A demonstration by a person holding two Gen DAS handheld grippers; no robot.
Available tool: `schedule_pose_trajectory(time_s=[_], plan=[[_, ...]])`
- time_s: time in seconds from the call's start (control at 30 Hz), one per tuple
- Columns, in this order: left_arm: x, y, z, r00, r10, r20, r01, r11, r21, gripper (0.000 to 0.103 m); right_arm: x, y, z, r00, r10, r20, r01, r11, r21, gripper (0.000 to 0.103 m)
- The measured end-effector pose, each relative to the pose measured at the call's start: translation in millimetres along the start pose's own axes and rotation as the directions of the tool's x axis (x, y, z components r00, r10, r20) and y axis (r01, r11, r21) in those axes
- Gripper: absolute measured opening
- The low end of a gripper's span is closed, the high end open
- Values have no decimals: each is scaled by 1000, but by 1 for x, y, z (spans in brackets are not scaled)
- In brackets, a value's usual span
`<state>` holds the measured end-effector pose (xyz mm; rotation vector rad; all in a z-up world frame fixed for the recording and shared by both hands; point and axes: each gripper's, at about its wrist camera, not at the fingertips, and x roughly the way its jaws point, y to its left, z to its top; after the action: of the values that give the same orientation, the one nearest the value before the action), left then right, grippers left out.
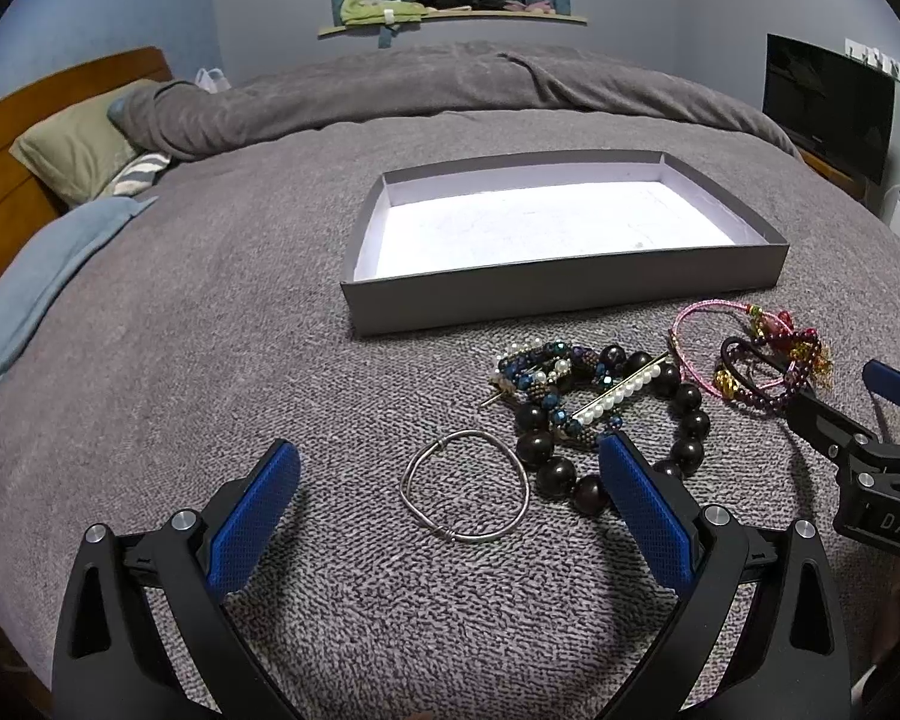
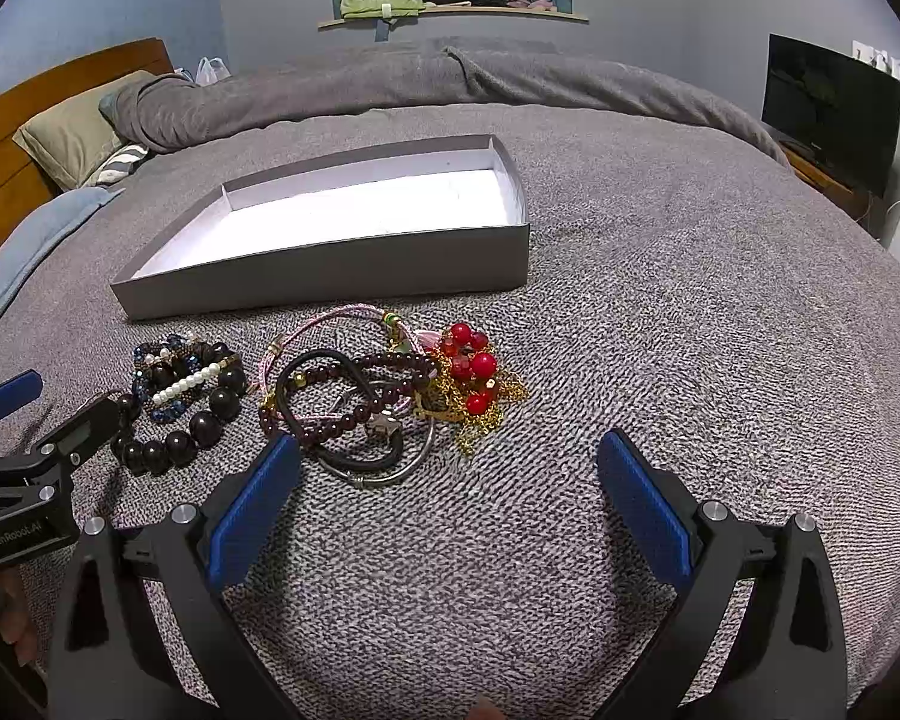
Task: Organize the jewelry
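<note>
A: Where does the jewelry lie?
B: On the bed [image 1: 210,360], before the grey box [image 1: 564,288]: silver bangle [image 1: 465,486] between my left hand-held gripper [image 1: 450,480] fingers, spread wide; dark bead bracelet [image 1: 618,438] beside it.
A: And the right hand-held gripper [image 2: 450,468]?
B: Released, near the red bead chain [image 2: 474,384].

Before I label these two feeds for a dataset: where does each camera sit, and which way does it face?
Left wrist: on the left gripper, low over the bed, facing the silver bangle; own open blue fingers show, right gripper at the right edge.
Right wrist: on the right gripper, facing the jewelry pile; own open fingers show, left gripper at the left edge.
Shared: grey box, dark bead bracelet.
</note>
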<state>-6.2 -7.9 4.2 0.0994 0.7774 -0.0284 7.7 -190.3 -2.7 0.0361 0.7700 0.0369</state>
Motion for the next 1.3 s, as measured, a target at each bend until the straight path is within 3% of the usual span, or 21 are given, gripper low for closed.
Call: schedule_pose_trajectory(time_s=[0.5, 0.63, 0.7, 0.83, 0.93, 1.03, 1.17, 1.3], plan=[[-1, -4, 2, 1000, -5, -1, 5, 1000, 2, 99, 0, 0, 0, 1000, 0, 1, 0, 1000, 2, 98], [2, -1, 2, 999, -30, -23, 30, 1000, -4, 99, 0, -1, -5, 1000, -18, 8, 18, 1000, 13, 98], [3, 1, 4, 998, -50, -33, 49, 999, -4, 99, 0, -4, -6, 1000, 13, 20, -13, 1000, 25, 98], [-1, 8, 7, 1000, -18, 9, 18, 1000, 0, 99, -4, -13, -8, 998, 34, 47, -37, 998, 51, 98], [-3, 13, 6, 998, -50, 43, 49, 999, 8, 99, -4, -13, -7, 998, 33, 56, -34, 999, 21, 98], [-2, 19, 4, 998, -35, 60, 35, 999, 7, 99, -8, -18, -6, 994, 62, 89, -66, 997, 40, 98], [-2, 31, 1, 988, -131, 86, 135, 990, -45, 99, -12, -16, -4, 991, 82, 107, -83, 997, 6, 98], [0, 34, 6, 987, -143, 68, 144, 989, -18, 99, -17, -3, -4, 989, 100, 112, -92, 993, -73, 98]])
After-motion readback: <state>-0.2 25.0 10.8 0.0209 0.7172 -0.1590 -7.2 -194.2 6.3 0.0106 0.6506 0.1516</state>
